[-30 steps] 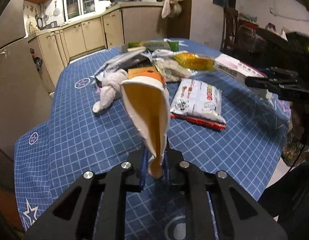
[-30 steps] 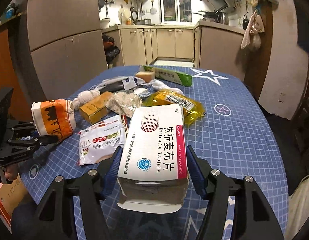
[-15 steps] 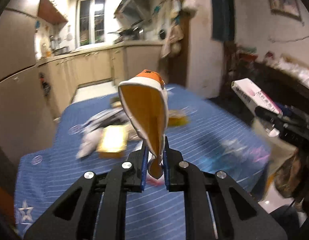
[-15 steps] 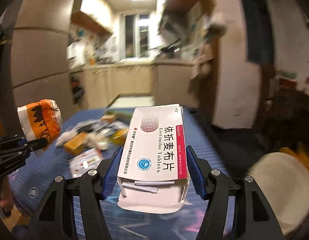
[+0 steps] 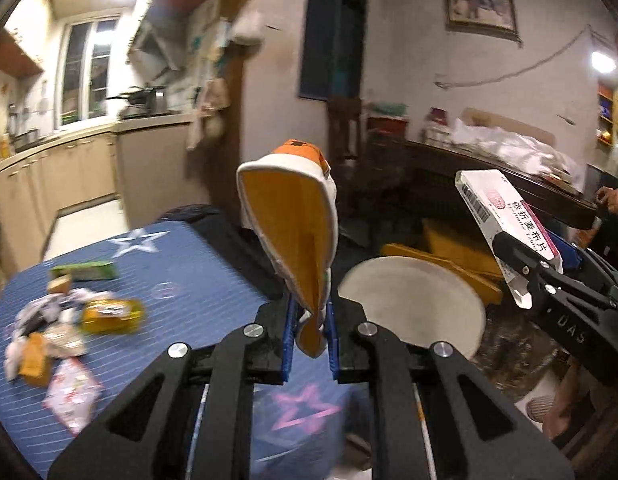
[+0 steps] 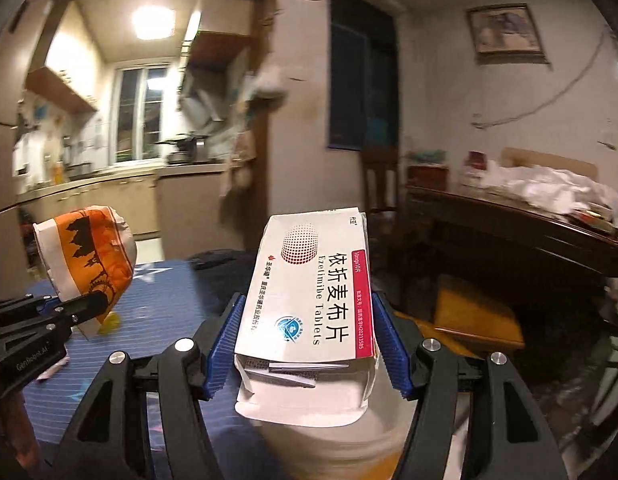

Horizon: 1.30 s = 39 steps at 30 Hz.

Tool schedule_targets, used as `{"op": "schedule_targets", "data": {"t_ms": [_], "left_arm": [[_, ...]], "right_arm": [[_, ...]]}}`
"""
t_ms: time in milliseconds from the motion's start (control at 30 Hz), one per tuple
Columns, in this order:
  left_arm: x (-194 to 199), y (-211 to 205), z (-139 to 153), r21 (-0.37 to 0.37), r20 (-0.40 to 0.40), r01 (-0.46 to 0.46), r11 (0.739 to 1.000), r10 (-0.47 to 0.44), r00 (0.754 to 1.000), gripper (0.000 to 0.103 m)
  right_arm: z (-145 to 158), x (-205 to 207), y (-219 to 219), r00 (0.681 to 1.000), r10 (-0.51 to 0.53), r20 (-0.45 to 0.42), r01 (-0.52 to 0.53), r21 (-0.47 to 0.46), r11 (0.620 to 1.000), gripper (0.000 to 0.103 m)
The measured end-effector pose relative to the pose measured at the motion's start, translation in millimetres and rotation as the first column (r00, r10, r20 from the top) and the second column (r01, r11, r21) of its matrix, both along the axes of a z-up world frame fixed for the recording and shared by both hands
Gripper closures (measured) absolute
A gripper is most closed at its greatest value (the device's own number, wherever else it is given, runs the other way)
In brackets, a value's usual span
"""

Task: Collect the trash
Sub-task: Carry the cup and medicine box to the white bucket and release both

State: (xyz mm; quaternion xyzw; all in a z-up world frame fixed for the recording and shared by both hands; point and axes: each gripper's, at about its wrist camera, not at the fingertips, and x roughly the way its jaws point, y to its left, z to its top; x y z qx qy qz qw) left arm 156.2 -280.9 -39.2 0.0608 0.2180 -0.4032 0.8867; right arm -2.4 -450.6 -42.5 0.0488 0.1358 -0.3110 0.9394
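Observation:
My left gripper [image 5: 309,332] is shut on a crushed orange-and-white paper cup [image 5: 293,224], pinched flat by its bottom edge. The same paper cup [image 6: 89,256] shows at the left of the right wrist view. My right gripper [image 6: 305,344] is shut on a white tablet box [image 6: 313,292] with a red stripe and an open flap, its blue pads pressing both long sides. That tablet box [image 5: 505,220] appears at the right of the left wrist view. Below and ahead of both grippers stands a round white bin [image 5: 413,308], seen also as the bin [image 6: 329,440] under the box.
The blue checked tablecloth [image 5: 197,264] lies at the left with several wrappers, among them a yellow packet [image 5: 109,314] and a green box [image 5: 85,270]. A dark wooden table [image 6: 509,232] and yellow cardboard [image 6: 473,312] stand on the right. A person's hand [image 5: 613,200] shows far right.
Both grippers swung right and upward, away from the littered table, each keeping its item. The white bin and the dark table have come into view; the wrappers have slid to the left.

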Motion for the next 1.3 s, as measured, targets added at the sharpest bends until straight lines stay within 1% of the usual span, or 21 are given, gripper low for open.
{"op": "schedule_targets", "data": {"t_ms": [133, 233, 267, 367, 533, 600, 767, 867, 900, 967, 1033, 1100, 1200, 1233, 1300], "left_arm": [[-8.0, -49.2, -2.4, 0.029, -0.013, 0.058, 0.998, -0.057, 0.998, 0.091], [-11.1, -72.7, -5.7, 0.051, -0.023, 0.079, 0.996, -0.078, 0.997, 0.091], [-12.0, -78.4, -6.6, 0.058, -0.028, 0.085, 0.995, -0.083, 0.996, 0.091], [-14.5, -97.2, -10.6, 0.086, -0.039, 0.1, 0.991, -0.097, 0.995, 0.091], [-3.1, -119.7, -22.1, 0.163, -0.075, 0.104, 0.981, -0.093, 0.993, 0.091], [5.0, -128.6, -26.7, 0.2, -0.106, 0.109, 0.974, -0.089, 0.99, 0.091], [23.7, -149.5, -39.6, 0.306, -0.179, 0.138, 0.942, -0.085, 0.98, 0.091], [35.2, -161.8, -48.2, 0.365, -0.235, 0.16, 0.917, -0.076, 0.969, 0.091], [38.8, -164.8, -50.8, 0.385, -0.247, 0.163, 0.909, -0.069, 0.967, 0.091], [48.7, -172.3, -57.6, 0.417, -0.303, 0.187, 0.889, -0.058, 0.951, 0.091], [56.7, -177.7, -62.4, 0.446, -0.321, 0.188, 0.875, -0.04, 0.946, 0.091], [60.8, -181.5, -66.2, 0.468, -0.333, 0.199, 0.861, -0.037, 0.942, 0.091], [63.0, -185.4, -67.0, 0.471, -0.341, 0.202, 0.859, -0.034, 0.94, 0.091], [63.0, -186.7, -67.8, 0.471, -0.343, 0.202, 0.859, -0.033, 0.939, 0.091], [66.0, -186.0, -70.5, 0.471, -0.344, 0.203, 0.858, -0.033, 0.939, 0.091]], "right_arm": [[0.3, -25.2, -48.4, 0.998, -0.067, -0.018, 0.067, 0.013, 0.998, 0.039], [-1.9, -24.2, -76.1, 0.994, -0.099, -0.038, 0.1, 0.025, 0.995, 0.039], [-2.7, -18.7, -83.1, 0.993, -0.105, -0.045, 0.106, 0.031, 0.994, 0.039], [-10.1, -19.2, -104.1, 0.991, -0.109, -0.076, 0.113, 0.05, 0.992, 0.039], [-28.9, 1.1, -133.9, 0.983, -0.068, -0.173, 0.089, 0.113, 0.99, 0.039], [-40.9, 15.9, -147.7, 0.973, -0.034, -0.229, 0.077, 0.179, 0.981, 0.039], [-67.4, 46.2, -175.5, 0.935, 0.052, -0.352, 0.06, 0.301, 0.952, 0.039], [-82.2, 61.7, -190.8, 0.908, 0.09, -0.408, 0.069, 0.359, 0.931, 0.039], [-86.8, 66.8, -194.4, 0.898, 0.1, -0.428, 0.074, 0.371, 0.926, 0.039], [-93.5, 74.3, -192.6, 0.882, 0.125, -0.454, 0.073, 0.394, 0.916, 0.039], [-98.8, 81.3, -198.2, 0.872, 0.134, -0.472, 0.08, 0.405, 0.911, 0.039], [-102.0, 86.0, -201.1, 0.868, 0.143, -0.476, 0.077, 0.414, 0.907, 0.038], [-105.4, 87.4, -193.5, 0.867, 0.15, -0.475, 0.073, 0.419, 0.905, 0.038], [-105.9, 84.9, -185.0, 0.867, 0.152, -0.475, 0.072, 0.42, 0.905, 0.038], [-108.5, 85.1, -184.4, 0.868, 0.153, -0.472, 0.07, 0.422, 0.904, 0.038]]}}
